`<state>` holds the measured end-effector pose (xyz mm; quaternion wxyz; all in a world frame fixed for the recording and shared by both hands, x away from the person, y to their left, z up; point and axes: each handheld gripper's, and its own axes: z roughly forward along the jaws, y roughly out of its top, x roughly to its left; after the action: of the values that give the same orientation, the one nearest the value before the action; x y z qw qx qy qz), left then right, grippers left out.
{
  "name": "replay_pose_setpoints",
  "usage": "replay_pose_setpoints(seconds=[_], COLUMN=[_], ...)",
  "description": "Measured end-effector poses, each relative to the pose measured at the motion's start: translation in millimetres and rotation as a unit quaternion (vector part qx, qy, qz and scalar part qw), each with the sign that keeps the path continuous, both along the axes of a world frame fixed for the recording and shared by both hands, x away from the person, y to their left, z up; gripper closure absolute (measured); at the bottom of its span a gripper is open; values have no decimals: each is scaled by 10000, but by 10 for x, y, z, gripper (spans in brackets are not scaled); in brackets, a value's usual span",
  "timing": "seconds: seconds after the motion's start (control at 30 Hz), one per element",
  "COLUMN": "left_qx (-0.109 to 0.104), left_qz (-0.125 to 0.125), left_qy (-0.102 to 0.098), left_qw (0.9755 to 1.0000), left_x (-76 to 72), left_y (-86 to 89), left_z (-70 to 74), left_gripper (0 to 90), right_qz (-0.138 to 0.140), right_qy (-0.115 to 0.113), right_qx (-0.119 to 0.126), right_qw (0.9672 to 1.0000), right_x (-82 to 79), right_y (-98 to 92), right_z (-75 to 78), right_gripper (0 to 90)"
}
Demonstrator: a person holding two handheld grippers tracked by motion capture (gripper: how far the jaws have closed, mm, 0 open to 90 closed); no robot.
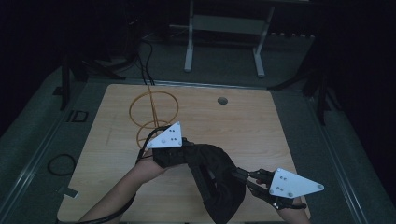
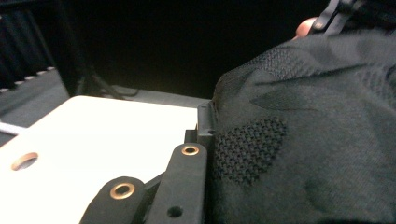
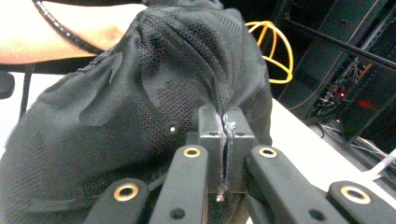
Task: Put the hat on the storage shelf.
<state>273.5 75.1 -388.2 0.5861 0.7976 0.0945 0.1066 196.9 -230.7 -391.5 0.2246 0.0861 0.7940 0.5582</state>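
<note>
Now black cloth hangs between claws — right claw (clamped) pinching its fold.

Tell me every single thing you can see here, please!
black mesh garment: one, black, held up over the table's near middle between both grippers
wire basket: one, yellow-orange, far left part of the table
wooden table: one, light wood, centre
table hole: one, grey-rimmed, far side of the table
white frame stand: one, white, on the floor beyond the table
cable loop: one, black, on the floor left of the table
left gripper: one, black, shut on the garment's edge
right gripper: one, black, shut on a garment fold
forearms: two, at the bottom edge
</note>
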Motion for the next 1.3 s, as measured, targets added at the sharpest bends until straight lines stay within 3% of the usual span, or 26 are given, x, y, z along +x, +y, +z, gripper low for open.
replay_pose_setpoints(seconds=[0.1, 0.2, 0.33, 0.43, 0.5, 0.53, 0.67, 0.83, 0.9, 1.03, 1.13, 1.17, 1.2, 1.27, 1.3], left_qx=[12, 168, 300, 382, 382, 435, 429, 555, 640, 726, 727, 664, 633, 595, 500], left_qz=[93, 272, 568, 740, 740, 865, 933, 1141, 1260, 1375, 1493, 1564, 1671, 1696, 1829], left_qy=[-83, -320, -588, -702, -702, -730, -681, -647, -636, -520, -388, -255, -221, -184, -99], left_qw=[9999, 9990, 9962, 9941, 9941, 9926, 9924, 9898, 9879, 9865, 9854, 9851, 9837, 9835, 9818], left_x=[-19, -90, -156, -196, -196, -240, -279, -329, -383, -452, -476, -495, -506, -513, -543], left_y=[3, 24, 58, 104, 104, 175, 243, 383, 503, 674, 767, 874, 922, 961, 1069], left_z=[13, 53, 95, 105, 105, 95, 68, -26, -118, -284, -371, -456, -498, -528, -618], left_gripper=[848, 727, 719, 717, 717, 717, 710, 710, 710, 708, 693, 688, 688, 688, 688], right_qz=[-24, -64, -194, -322, -371, -460, -594, -914, -971, -1127, -1169, -1174, -1175, -1179, -1172], right_qy=[38, 61, 40, 36, 36, 36, 26, -83, -111, -141, -91, -84, -93, -94, -109], right_qx=[104, 237, 379, 477, 519, 582, 708, 904, 954, 979, 1049, 1069, 1090, 1108, 1106], right_qw=[9999, 9997, 9991, 9983, 9980, 9972, 9957, 9917, 9906, 9887, 9875, 9873, 9870, 9868, 9869], right_x=[12, 15, 30, 43, 50, 67, 113, 239, 280, 368, 461, 490, 518, 543, 597], right_y=[-20, -53, -117, -166, -181, -215, -257, -306, -311, -292, -262, -245, -223, -199, -141], right_z=[27, 59, 99, 126, 136, 160, 193, 305, 355, 433, 482, 499, 514, 529, 555], right_gripper=[884, 884, 884, 884, 884, 884, 883, 883, 884, 883, 883, 883, 883, 883, 883])
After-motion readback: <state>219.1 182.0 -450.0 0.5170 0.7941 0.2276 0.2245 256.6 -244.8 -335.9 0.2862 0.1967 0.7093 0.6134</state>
